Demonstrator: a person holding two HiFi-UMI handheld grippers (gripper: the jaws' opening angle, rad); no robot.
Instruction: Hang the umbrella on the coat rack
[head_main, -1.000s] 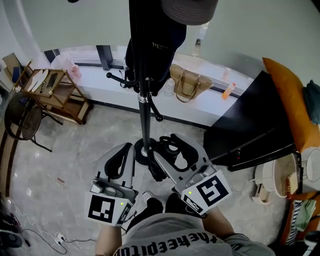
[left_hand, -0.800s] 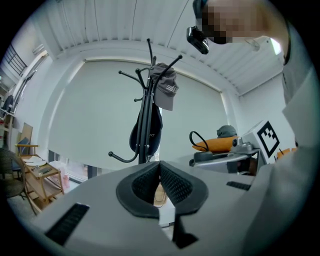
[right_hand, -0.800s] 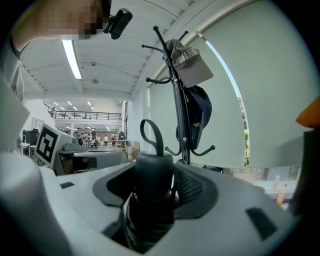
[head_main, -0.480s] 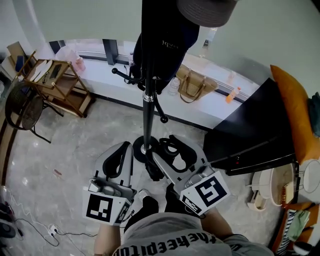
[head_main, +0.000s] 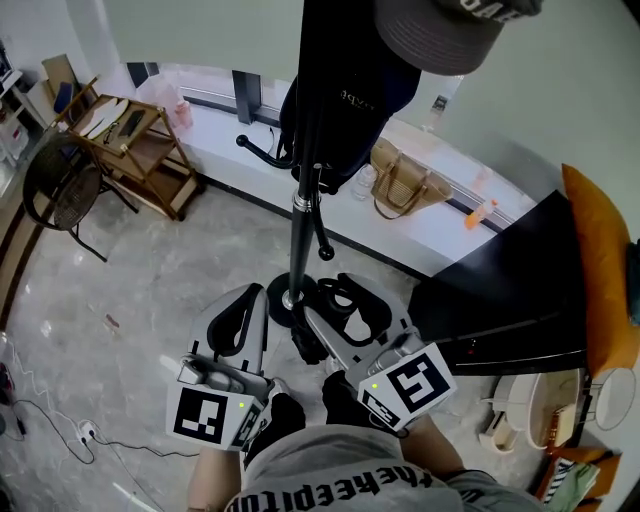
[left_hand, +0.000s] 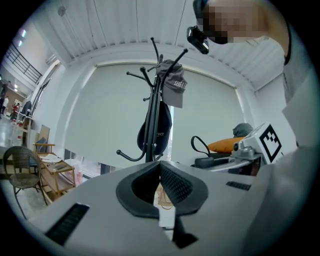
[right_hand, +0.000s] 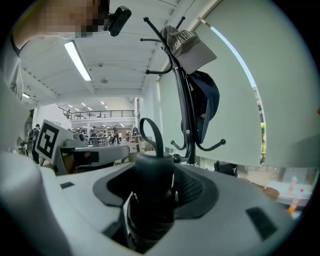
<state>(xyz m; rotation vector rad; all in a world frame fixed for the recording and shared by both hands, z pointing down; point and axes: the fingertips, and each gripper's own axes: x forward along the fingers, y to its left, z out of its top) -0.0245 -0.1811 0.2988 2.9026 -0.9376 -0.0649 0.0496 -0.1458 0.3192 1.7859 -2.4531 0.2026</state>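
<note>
Right tool (right_hand: 152, 186) on umbrella (right_hand: 150, 215), strap end toward coat rack (right_hand: 186, 100)

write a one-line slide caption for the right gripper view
Right gripper shut on the folded umbrella, facing the coat rack with a grey cap hung on top.

Coat rack (head_main: 297, 200) ahead (cap (head_main: 450, 35) on top), shelf (head_main: 150, 152) left

Grey shirt (head_main: 345, 482) is showing black lettering, reading roughly "theeepit", ending unclear. Grey cap (left_hand: 175, 86) on the coat rack (head_main: 299, 215) is carrying white print beginning "SUB", remainder illegible. Dark hanging item (head_main: 372, 88) is bearing small white lettering, unreadable
</note>
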